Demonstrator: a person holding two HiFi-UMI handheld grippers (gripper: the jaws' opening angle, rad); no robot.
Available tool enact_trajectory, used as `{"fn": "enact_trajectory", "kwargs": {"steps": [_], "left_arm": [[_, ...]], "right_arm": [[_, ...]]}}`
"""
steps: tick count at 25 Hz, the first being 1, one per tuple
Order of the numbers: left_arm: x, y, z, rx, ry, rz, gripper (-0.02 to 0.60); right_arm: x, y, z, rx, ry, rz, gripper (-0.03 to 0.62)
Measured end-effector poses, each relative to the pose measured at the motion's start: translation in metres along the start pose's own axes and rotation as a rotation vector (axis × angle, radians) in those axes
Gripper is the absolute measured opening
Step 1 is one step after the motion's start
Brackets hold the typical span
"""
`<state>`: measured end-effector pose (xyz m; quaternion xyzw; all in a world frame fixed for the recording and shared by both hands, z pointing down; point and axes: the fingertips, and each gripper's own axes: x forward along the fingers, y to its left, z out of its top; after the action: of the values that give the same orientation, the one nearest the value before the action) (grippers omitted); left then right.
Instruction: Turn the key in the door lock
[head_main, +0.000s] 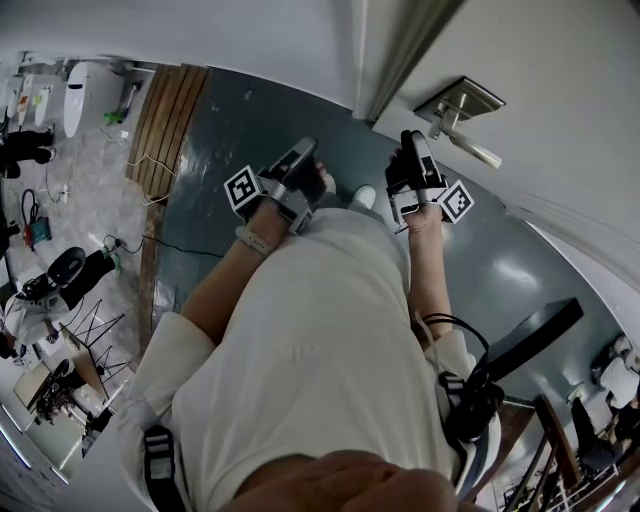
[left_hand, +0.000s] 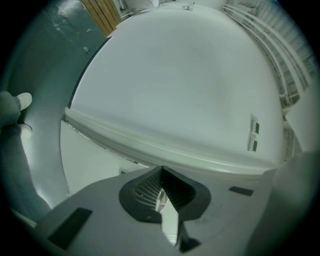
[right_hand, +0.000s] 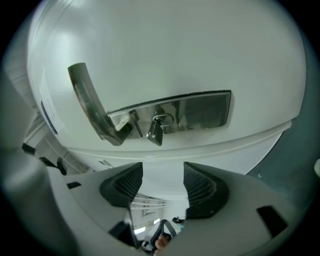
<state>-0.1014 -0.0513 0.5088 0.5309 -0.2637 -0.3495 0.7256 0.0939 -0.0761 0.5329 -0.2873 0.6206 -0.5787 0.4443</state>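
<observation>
The key (right_hand: 156, 131) sits in the lock plate (right_hand: 200, 111), a bright metal plate fixed to the white door (right_hand: 165, 45) close to the door's edge. The key projects from the plate just beside the root of the lever handle (right_hand: 87, 100), at the handle end of the plate. Nothing touches the key.

The right gripper (right_hand: 162, 182) faces the plate, with the key in line with the gap between its jaws and clear of them. Its jaws stand wide apart. The ribbed pads (right_hand: 122, 185) hold nothing and only open space lies between them. In the head view this gripper points at the door below the lever handle, short of the plate.

The left gripper (left_hand: 161, 175) is held beside the right one, further from the door's edge and away from the lock. Its jaws are closed tip to tip with nothing gripped. It faces a plain white surface.

Below both grippers lies a dark grey-green floor (head_main: 250, 120). A light shoe (left_hand: 22, 101) shows at the left edge of the left gripper view.
</observation>
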Motion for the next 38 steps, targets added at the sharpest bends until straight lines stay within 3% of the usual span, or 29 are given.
{"fn": "enact_trajectory", "kwargs": {"steps": [2, 4, 8, 10, 13, 15, 16, 18, 24, 30, 38], "left_arm": [[0.000, 0.000, -0.001, -0.003, 0.000, -0.001, 0.008], [0.000, 0.000, -0.001, -0.007, 0.000, -0.001, 0.008], [0.001, 0.000, 0.000, -0.015, 0.003, -0.001, 0.008], [0.001, 0.001, -0.001, -0.016, 0.005, 0.000, 0.008], [0.001, 0.001, 0.000, -0.018, 0.003, 0.000, 0.008], [0.001, 0.001, 0.000, -0.019, 0.000, 0.001, 0.008], [0.000, 0.001, 0.000, -0.019, -0.002, 0.002, 0.008], [0.000, 0.001, 0.000, -0.019, -0.003, 0.001, 0.008], [-0.002, 0.001, 0.000, -0.021, -0.006, 0.001, 0.008], [-0.001, 0.002, 0.000, -0.022, -0.007, 0.003, 0.008], [-0.001, 0.002, 0.000, -0.026, -0.009, 0.000, 0.008]], "right_arm": [[-0.006, 0.007, -0.009, -0.067, 0.041, 0.005, 0.234], [-0.011, 0.016, -0.016, -0.190, 0.096, -0.001, 0.127], [-0.022, 0.016, -0.018, -0.600, 0.214, -0.144, 0.048], [-0.027, 0.013, -0.016, -0.921, 0.290, -0.258, 0.037], [-0.031, 0.015, -0.006, -1.610, 0.400, -0.485, 0.035], [-0.031, 0.025, 0.003, -2.009, 0.430, -0.618, 0.035], [-0.031, 0.028, 0.007, -2.149, 0.439, -0.670, 0.037], [-0.031, 0.028, 0.013, -2.333, 0.470, -0.746, 0.037], [-0.026, 0.014, 0.020, -2.538, 0.561, -0.841, 0.041], [-0.010, 0.007, 0.033, -2.597, 0.630, -0.876, 0.103], [-0.001, 0.003, 0.037, -2.687, 0.668, -0.942, 0.104]]}}
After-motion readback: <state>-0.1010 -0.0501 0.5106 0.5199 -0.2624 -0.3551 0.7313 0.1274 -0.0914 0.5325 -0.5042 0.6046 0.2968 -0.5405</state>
